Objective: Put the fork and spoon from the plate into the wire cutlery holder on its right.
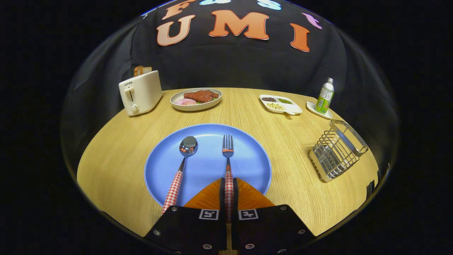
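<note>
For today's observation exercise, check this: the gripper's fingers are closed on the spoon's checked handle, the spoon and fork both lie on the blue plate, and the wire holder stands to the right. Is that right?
One thing is wrong: the gripper view shows the gripper shut on the fork, not the spoon, which lies free beside it. Both do lie on the plate, and the holder stands to the right.

Your plate [208, 166] is plain light blue on a pale yellow woodgrain table [116, 156]. Fork [228, 166] and spoon [179, 170] both have shiny silver heads and red-and-white checked handles, and your gripper [229, 186] is clamped on the fork's check. At 3 o'clock from the plate, the wire cutlery holder [336, 150] is bare silver metal. At 10 o'clock the toaster [139, 92] is cream, and at 2 o'clock the bottle [325, 96] wears a green label.
</note>
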The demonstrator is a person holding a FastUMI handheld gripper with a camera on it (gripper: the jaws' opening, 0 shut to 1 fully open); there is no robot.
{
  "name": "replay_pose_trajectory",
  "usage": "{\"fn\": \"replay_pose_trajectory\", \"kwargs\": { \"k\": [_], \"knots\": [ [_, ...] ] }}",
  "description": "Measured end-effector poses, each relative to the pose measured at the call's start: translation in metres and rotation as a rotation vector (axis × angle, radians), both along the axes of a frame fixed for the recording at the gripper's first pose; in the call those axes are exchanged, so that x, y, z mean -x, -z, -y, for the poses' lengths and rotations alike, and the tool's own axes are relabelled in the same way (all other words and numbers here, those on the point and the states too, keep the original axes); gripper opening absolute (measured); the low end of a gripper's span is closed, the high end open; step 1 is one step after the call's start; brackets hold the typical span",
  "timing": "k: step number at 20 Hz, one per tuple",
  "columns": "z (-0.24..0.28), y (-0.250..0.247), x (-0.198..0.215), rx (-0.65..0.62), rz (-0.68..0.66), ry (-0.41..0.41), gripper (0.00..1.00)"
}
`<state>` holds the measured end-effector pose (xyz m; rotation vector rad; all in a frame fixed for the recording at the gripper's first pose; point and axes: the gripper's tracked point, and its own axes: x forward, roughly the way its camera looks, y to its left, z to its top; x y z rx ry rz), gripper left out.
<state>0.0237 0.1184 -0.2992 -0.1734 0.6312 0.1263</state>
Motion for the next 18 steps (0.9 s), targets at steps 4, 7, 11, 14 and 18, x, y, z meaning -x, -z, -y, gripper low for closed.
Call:
{"fn": "replay_pose_trajectory", "kwargs": {
  "k": [4, 7, 11, 14, 18],
  "knots": [
    [0.004, -0.037, 0.001, -0.025, 0.004, -0.048, 0.06],
    [0.024, -0.066, 0.007, -0.042, -0.020, -0.071, 0.06],
    [0.069, -0.112, 0.011, -0.028, -0.042, -0.087, 0.06],
    [0.098, -0.143, 0.012, -0.040, -0.058, -0.138, 0.06],
    [0.151, -0.173, 0.010, -0.035, -0.102, -0.113, 0.06]
  ]
}}
